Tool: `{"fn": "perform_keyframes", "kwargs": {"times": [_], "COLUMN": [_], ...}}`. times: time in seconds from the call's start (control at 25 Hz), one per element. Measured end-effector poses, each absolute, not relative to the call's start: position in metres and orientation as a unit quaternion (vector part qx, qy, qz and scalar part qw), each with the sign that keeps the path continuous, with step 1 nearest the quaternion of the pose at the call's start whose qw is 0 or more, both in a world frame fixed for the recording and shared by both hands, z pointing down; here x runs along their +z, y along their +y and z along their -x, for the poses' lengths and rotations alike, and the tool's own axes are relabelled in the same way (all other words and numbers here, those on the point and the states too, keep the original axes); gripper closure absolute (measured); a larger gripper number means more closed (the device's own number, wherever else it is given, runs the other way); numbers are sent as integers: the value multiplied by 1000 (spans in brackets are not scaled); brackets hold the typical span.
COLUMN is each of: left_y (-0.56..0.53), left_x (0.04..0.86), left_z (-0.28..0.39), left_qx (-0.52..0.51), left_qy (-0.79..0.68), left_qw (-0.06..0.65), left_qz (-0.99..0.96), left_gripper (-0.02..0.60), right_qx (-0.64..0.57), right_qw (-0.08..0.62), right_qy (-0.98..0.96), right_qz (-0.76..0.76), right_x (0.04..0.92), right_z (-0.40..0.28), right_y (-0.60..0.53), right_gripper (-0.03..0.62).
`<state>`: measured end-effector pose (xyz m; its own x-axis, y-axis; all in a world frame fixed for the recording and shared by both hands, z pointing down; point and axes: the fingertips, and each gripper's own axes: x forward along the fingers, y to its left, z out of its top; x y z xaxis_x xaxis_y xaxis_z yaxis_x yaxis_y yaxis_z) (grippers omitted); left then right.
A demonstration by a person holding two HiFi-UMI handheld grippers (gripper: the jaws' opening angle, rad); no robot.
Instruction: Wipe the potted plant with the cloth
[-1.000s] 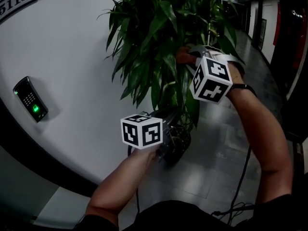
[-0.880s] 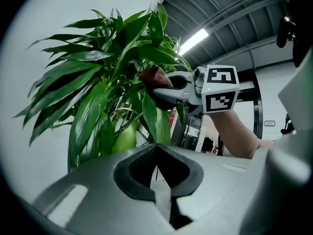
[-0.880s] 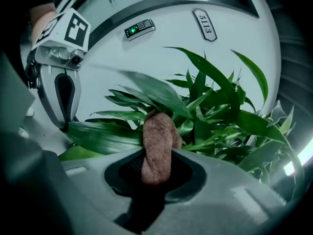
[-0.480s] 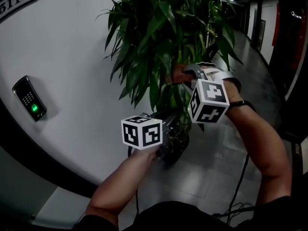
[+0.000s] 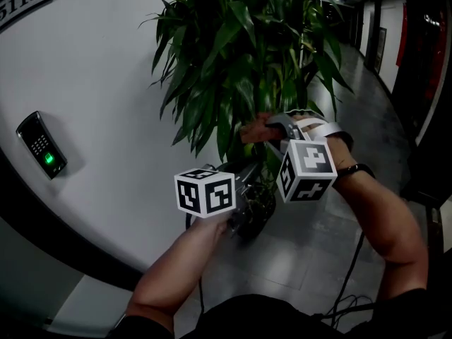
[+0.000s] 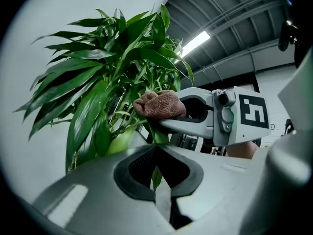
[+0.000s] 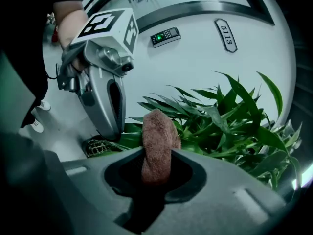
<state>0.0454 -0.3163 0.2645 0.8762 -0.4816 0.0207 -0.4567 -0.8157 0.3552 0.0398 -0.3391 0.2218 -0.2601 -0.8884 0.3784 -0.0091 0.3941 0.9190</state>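
Observation:
The potted plant has long green leaves and stands in a dark pot by the white wall. My right gripper is shut on a brown cloth, which it presses against the lower leaves; the right gripper view shows the cloth standing up from between the jaws. Below it, near the pot, my left gripper is shut on one leaf, whose strip shows in the hollow between its jaws. In the left gripper view the cloth and the right gripper sit just above that leaf.
A keypad with a green light and a number plate are on the curved white wall at the left. A grey tiled corridor floor runs to the right of the pot. A dark cable hangs by my right arm.
The right gripper with the cloth has come down and a little left along the leaves, towards the pot. The left gripper has kept still on its leaf.

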Motion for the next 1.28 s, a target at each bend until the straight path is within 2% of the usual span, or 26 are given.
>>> {"fn": "perform_keyframes", "kwargs": {"times": [0.6, 0.96, 1.28], "left_y": [-317, -317, -317], "left_x": [270, 268, 263], "left_z": [-50, -51, -50], "left_qx": [-30, -31, -28], "left_qy": [-240, -239, -240], "left_qw": [180, 174, 164], "left_qz": [-953, -955, -956], "left_gripper": [563, 564, 564], "right_qx": [-377, -470, -489], "right_qw": [512, 494, 508], "right_qy": [-709, -609, -580], "right_qz": [-305, -405, -408], "right_x": [264, 146, 124], "right_z": [-42, -77, -70], "right_y": [-304, -333, -398], "right_gripper": [523, 523, 523]}}
